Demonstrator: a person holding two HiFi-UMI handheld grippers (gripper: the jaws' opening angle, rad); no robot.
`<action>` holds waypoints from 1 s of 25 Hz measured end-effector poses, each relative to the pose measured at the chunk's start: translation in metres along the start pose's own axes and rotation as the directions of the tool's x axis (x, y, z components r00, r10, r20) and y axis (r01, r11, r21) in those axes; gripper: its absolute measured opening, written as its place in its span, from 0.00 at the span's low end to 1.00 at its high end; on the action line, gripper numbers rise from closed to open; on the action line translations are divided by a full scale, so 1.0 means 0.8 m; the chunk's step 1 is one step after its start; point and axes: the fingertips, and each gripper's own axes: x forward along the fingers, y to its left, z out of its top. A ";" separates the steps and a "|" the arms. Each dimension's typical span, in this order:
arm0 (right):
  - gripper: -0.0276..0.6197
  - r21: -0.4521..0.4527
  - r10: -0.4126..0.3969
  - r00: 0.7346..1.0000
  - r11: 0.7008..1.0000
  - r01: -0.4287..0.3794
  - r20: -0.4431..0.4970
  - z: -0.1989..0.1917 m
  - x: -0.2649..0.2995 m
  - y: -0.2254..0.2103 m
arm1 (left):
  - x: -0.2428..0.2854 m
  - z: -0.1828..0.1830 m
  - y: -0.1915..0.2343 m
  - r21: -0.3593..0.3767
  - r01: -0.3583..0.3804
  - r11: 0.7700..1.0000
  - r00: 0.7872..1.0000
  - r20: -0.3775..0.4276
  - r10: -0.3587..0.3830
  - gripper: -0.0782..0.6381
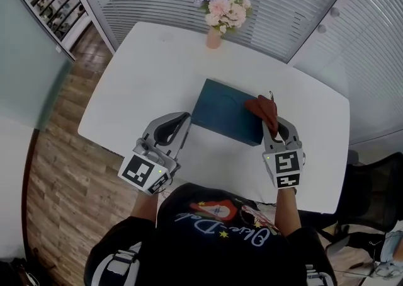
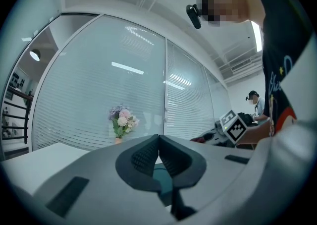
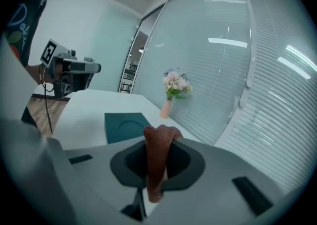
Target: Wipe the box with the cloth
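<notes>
Rust-brown soft cloth (image 3: 157,154) is sitting clamped between the jaws of the right gripper (image 3: 158,139), bunching above the tips and hanging limp below them. The cloth is looking light, floppy and grippy. A pinch near its middle, as here, is leaving a free wad to drag over the surface, and a longer free end would probably wipe more.

The left gripper (image 2: 158,139) is showing its jaws pressed together with nothing between them, hovering just off the box's near left corner.

Dark teal flat rectangular box (image 1: 227,111) is lying on the white table (image 1: 157,70). It is looking rigid and smooth with a shallow round recess in its lid, and probably light enough to slide under wiping, so the free gripper may need to brace an edge.

In the head view the cloth (image 1: 264,109) is resting at the box's right edge, seemingly touching the lid, with the right gripper (image 1: 269,128) just beside that edge and the left gripper (image 1: 184,119) opposite.

Pink flower bunch in a small vase (image 1: 220,11) is standing beyond the box's far side, well apart.

Only the right gripper view is showing the lid recess (image 3: 126,126). The left gripper view is giving just a teal sliver under its jaws. Only the head view is showing both grippers flanking the box.
</notes>
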 end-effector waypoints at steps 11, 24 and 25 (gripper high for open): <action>0.09 -0.113 0.297 0.888 0.955 -0.275 0.351 0.157 -0.009 0.122 | -0.062 0.004 0.012 0.005 -0.131 0.991 0.991 0.011 0.131 0.11; 0.09 -0.224 0.486 0.857 0.866 -0.446 0.171 0.111 0.044 0.227 | -0.123 0.002 0.021 -0.001 -0.250 0.968 0.968 -0.005 0.250 0.11; 0.09 -0.210 0.475 0.865 0.873 -0.440 0.163 0.106 0.046 0.222 | -0.120 0.001 0.021 -0.003 -0.244 0.970 0.970 -0.007 0.244 0.11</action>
